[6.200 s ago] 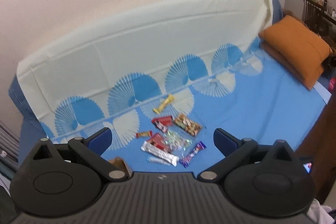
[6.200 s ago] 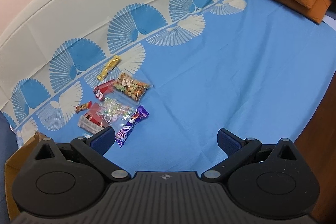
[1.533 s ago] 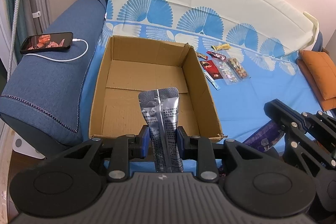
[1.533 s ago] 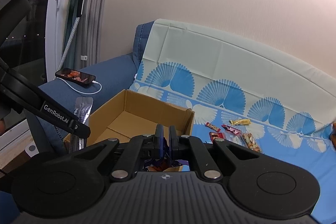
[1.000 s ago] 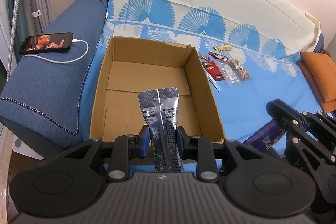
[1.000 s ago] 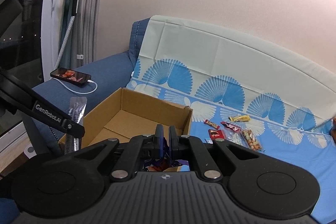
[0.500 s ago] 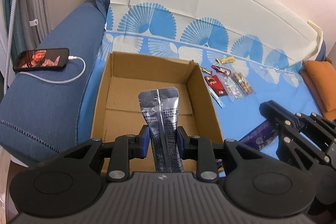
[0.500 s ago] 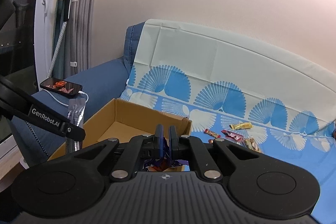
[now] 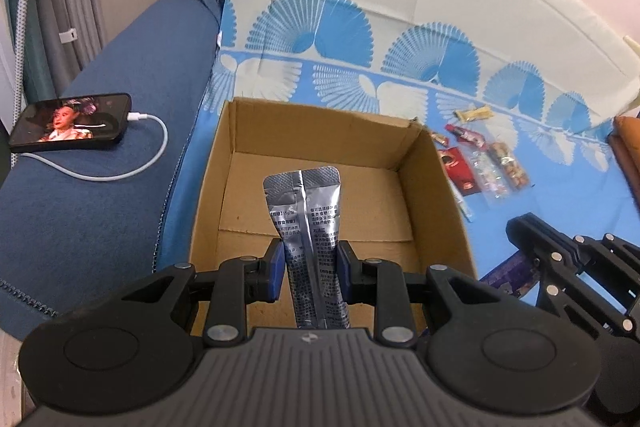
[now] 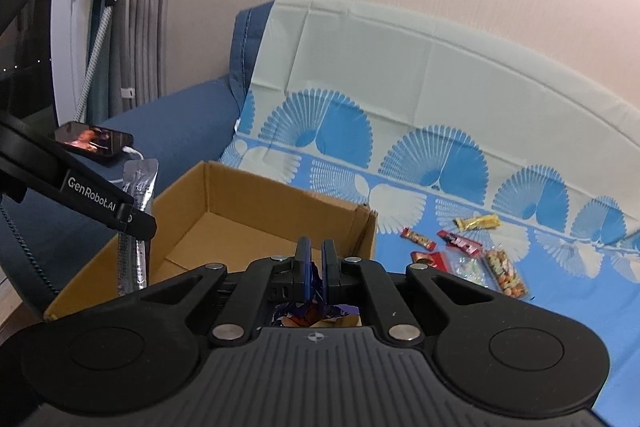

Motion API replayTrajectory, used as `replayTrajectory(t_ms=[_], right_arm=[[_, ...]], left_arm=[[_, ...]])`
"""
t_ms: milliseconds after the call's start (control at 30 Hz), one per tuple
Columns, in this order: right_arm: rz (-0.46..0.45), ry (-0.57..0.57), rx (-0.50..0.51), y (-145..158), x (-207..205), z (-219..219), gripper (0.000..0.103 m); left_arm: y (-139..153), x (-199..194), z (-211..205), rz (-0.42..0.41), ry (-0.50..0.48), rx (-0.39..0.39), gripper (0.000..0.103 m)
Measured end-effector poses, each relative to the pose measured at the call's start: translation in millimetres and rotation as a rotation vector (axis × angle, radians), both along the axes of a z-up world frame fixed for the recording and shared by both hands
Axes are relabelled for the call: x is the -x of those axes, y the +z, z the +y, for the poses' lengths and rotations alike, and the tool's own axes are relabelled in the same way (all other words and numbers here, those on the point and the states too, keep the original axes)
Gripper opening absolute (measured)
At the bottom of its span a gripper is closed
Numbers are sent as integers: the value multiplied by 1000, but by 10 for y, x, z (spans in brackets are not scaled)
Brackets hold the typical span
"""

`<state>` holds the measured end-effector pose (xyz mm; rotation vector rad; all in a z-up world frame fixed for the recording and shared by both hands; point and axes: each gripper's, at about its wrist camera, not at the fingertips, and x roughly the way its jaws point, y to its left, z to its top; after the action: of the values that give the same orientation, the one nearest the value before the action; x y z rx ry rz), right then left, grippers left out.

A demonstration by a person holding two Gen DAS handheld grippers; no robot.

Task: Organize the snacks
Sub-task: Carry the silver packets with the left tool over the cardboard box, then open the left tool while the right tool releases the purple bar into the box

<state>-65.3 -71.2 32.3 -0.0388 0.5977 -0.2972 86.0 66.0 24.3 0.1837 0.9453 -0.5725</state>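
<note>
My left gripper [image 9: 311, 269] is shut on a silver foil snack pouch [image 9: 308, 223] that sticks up over the near part of an open cardboard box [image 9: 434, 195]. The box has only bare cardboard inside. In the right wrist view the pouch [image 10: 136, 211] hangs over the box's [image 10: 280, 195] left wall. My right gripper [image 10: 315, 267] is shut on a purple snack wrapper [image 10: 316, 313], mostly hidden between the fingers; the left wrist view shows this wrapper [image 9: 508, 273] to the right of the box. Several loose snacks [image 9: 480, 163] lie on the blue sheet beyond the box.
The box rests on a sofa covered by a blue fan-patterned sheet [image 9: 360, 67]. A phone [image 9: 70, 122] with a white charging cable [image 9: 132, 163] lies on the blue armrest at left. An orange cushion [image 9: 628, 147] shows at the right edge. Curtains and a wall stand behind.
Both grippers have moved forward toward the box, which now looks larger and closer. Each grip is unchanged, pouch in the left and purple wrapper in the right.
</note>
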Motion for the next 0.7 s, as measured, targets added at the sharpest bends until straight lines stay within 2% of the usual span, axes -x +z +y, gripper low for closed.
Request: replayTrajectory(t_ms=[233, 600, 700], right_arm=[[58, 3, -38, -236, -272, -106, 6], [134, -8, -85, -549, -491, -210, 6], [145, -8, -95, -600, -557, -230, 6]], left_arm=[[-318, -245, -137, 48, -4, -45, 30], [-729, -398, -213, 104, -8, -110, 31], [-792, -448, -235, 112, -8, -120, 35]])
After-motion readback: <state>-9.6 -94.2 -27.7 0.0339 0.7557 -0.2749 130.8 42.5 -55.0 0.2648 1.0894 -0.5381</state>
